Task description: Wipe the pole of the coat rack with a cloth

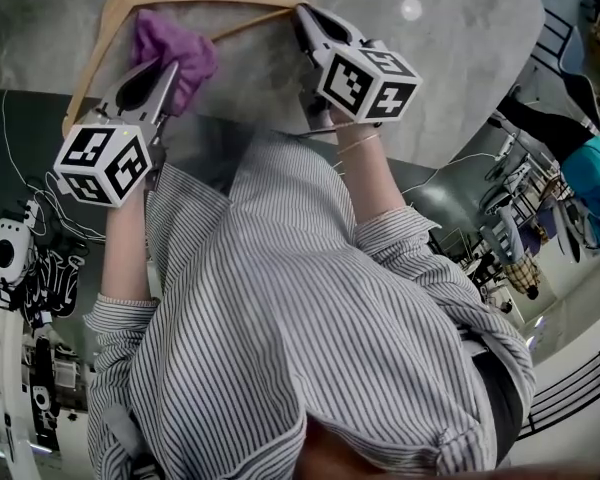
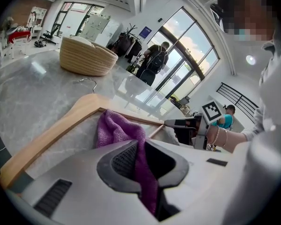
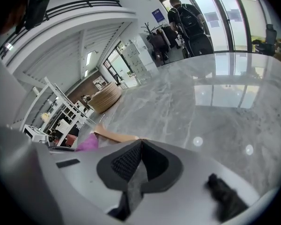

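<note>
Honestly, the wipe looks like it's only just being set up; no coat rack anywhere that I can see, just a wooden hanger point(image 1: 95, 53) lying flat on the grey marble table point(image 1: 460, 68), so I'm guessing its thin bottom bar point(image 1: 255, 23) is the "pole" here. On one side the left gripper point(image 1: 168, 73) has its jaws clamped on a purple cloth point(image 1: 175, 40), w/ the bunched end sticking out past the tips and sitting inside the hanger's triangle, near the bar; can't say if it's touching it. Over at the hanger's right end the right gripper point(image 1: 304, 16) has its jaws closed tip to tip w/ nothing visible btw them; prob there to pin the hanger down, tho whether it really presses on the wood I can't tell. Next move imo: get the cloth onto the bar and drag it along the length, keeping the far end steady so the hanger doesn't skate on that slick top. View diffs: head view gives the whole layout, both grippers + the hanger outline; left gripper view shows the cloth running down btw the jaws, plus the metal hook point(image 2: 86, 81) and a woven basket point(image 2: 86, 55) further back on the table, which the head view misses; right gripper view shows its own closed tips up close, w/ only a sliver of wood and purple beyond.
</note>
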Action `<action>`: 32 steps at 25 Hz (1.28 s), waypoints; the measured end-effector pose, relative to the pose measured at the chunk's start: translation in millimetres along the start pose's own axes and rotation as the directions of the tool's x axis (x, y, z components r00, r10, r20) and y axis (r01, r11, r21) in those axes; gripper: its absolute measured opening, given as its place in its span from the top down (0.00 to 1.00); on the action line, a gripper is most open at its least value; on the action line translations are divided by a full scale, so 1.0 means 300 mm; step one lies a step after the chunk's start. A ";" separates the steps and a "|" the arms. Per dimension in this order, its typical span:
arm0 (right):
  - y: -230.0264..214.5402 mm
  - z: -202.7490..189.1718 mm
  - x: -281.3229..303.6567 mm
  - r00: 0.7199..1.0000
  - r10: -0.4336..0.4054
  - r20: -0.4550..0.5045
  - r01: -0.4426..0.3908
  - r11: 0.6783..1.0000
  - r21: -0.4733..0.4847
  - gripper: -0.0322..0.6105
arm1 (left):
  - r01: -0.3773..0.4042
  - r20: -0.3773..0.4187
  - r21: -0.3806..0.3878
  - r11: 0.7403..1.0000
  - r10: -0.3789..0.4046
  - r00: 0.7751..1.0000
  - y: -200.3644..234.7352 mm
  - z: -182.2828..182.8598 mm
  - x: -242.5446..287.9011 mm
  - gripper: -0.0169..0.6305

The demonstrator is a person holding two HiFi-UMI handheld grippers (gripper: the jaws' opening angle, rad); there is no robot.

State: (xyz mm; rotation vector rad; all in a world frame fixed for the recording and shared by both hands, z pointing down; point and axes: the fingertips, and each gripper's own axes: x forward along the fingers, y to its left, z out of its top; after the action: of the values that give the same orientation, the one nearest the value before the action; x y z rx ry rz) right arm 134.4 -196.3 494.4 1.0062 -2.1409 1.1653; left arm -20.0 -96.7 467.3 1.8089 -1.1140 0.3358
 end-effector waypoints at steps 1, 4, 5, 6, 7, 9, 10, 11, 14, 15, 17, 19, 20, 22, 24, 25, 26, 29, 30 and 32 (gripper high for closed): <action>0.004 -0.002 0.001 1.000 0.002 -0.005 -0.002 1.000 0.004 0.93 | 0.001 -0.002 0.002 1.000 -0.001 1.000 -0.002 0.001 0.002 0.90; 0.007 -0.008 -0.008 1.000 0.011 -0.018 -0.010 1.000 0.011 0.93 | 0.018 -0.011 0.014 1.000 -0.018 1.000 -0.037 0.010 0.025 0.90; 0.005 -0.007 -0.013 1.000 0.010 -0.020 -0.010 1.000 0.008 0.93 | 0.026 -0.015 0.021 0.999 -0.025 1.000 -0.053 0.015 0.037 0.90; 0.003 -0.005 -0.016 1.000 0.010 -0.020 -0.010 1.000 0.005 0.93 | 0.032 -0.020 0.029 0.999 -0.032 0.999 -0.067 0.020 0.048 0.90; 0.002 -0.003 -0.017 1.000 0.011 -0.021 -0.011 1.000 0.005 0.93 | 0.039 -0.025 0.037 0.999 -0.038 0.999 -0.076 0.026 0.058 0.90; 0.004 0.000 -0.013 1.000 0.017 -0.020 -0.017 1.000 0.012 0.93 | 0.053 -0.035 0.049 0.997 -0.051 0.998 -0.088 0.034 0.077 0.90; 0.005 -0.001 -0.010 1.000 0.020 -0.020 -0.019 1.000 0.016 0.93 | 0.061 -0.040 0.053 0.997 -0.059 0.997 -0.093 0.036 0.087 0.90; 0.005 -0.003 -0.007 1.000 0.021 -0.020 -0.021 1.000 0.019 0.93 | 0.070 -0.045 0.057 0.996 -0.067 0.997 -0.097 0.038 0.098 0.90; 0.003 0.001 -0.002 1.000 0.024 -0.016 -0.023 0.999 0.028 0.93 | 0.090 -0.060 0.078 0.993 -0.086 0.994 -0.117 0.050 0.130 0.90; 0.001 0.004 -0.004 1.000 0.025 -0.014 -0.025 0.999 0.030 0.93 | 0.096 -0.065 0.084 0.992 -0.091 0.994 -0.127 0.055 0.140 0.90; -0.006 0.005 -0.010 1.000 0.027 -0.012 -0.027 0.999 0.035 0.93 | 0.108 -0.074 0.093 0.990 -0.102 0.992 -0.149 0.060 0.159 0.90; -0.010 0.007 -0.011 1.000 0.028 -0.010 -0.028 0.999 0.038 0.93 | 0.123 -0.084 0.099 0.987 -0.115 0.990 -0.165 0.066 0.176 0.90; -0.008 0.007 -0.009 1.000 0.028 -0.009 -0.028 0.999 0.039 0.93 | 0.131 -0.089 0.100 0.986 -0.122 0.989 -0.169 0.068 0.183 0.90; 0.001 0.004 -0.005 1.000 0.027 -0.009 -0.026 0.999 0.040 0.93 | 0.147 -0.101 0.105 0.983 -0.137 0.985 -0.177 0.072 0.192 0.90; 0.008 0.004 -0.004 1.000 0.024 -0.007 -0.024 0.999 0.041 0.93 | 0.162 -0.115 0.116 0.980 -0.149 0.982 -0.188 0.078 0.199 0.90; 0.008 0.005 -0.005 1.000 0.024 -0.005 -0.023 0.999 0.041 0.93 | 0.168 -0.122 0.122 0.978 -0.154 0.981 -0.195 0.081 0.205 0.90; 0.006 0.006 -0.006 1.000 0.024 -0.004 -0.024 0.999 0.042 0.93 | 0.174 -0.128 0.126 0.977 -0.158 0.979 -0.203 0.082 0.211 0.90; -0.002 0.007 -0.008 1.000 0.025 -0.001 -0.025 0.999 0.045 0.93 | 0.185 -0.140 0.129 0.974 -0.167 0.976 -0.220 0.083 0.223 0.90; -0.002 0.008 -0.007 1.000 0.025 0.000 -0.025 0.999 0.047 0.93 | 0.188 -0.143 0.129 0.974 -0.169 0.975 -0.219 0.083 0.224 0.90; 0.000 0.008 -0.004 1.000 0.025 0.001 -0.025 0.998 0.049 0.93 | 0.191 -0.147 0.130 0.973 -0.172 0.974 -0.215 0.083 0.223 0.90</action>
State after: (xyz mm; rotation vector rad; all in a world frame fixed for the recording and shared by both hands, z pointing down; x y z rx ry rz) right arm 134.9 -198.1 492.4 1.0039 -2.1409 1.2346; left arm 62.8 -145.2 459.7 1.9679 -0.8408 0.4310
